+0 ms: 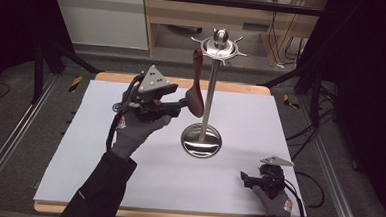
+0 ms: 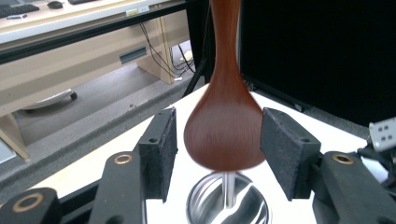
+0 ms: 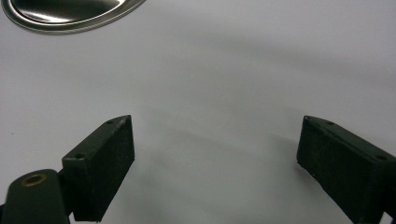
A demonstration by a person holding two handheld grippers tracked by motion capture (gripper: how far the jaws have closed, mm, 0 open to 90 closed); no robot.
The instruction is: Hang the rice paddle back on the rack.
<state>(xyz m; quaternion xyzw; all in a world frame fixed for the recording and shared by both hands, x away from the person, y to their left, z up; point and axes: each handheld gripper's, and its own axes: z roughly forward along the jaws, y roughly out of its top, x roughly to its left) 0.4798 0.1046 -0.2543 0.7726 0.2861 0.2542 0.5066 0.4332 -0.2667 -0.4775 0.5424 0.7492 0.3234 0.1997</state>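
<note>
Spoon (image 1: 197,91), dark reddish-brown wood with a glossy oval bowl and a slim neck, hangs bowl-down from one hook of the polished steel utensil stand (image 1: 202,139), just left of its upright pole. Handle top sits at the spiked crown of the stand, far side of the table; bowl dangles above the round mirror-bright base. In the left gripper view the bowl (image 2: 224,133) looks smooth, a little blurred, widest near its lower end.

Left gripper (image 1: 181,104), held in a grey-gloved hand, reaches in from the left at bowl height. Jaws stand moderately wide, one black felt pad (image 2: 164,144) on each side of the bowl; a sliver of gap shows on both sides, so the pads are not pressing on the wood. The spoon's weight is on the hook.

Right gripper (image 1: 244,179) rests low over the white table cover (image 1: 260,122), near right, well apart from the stand. Jaws spread wide with nothing between them.
</note>
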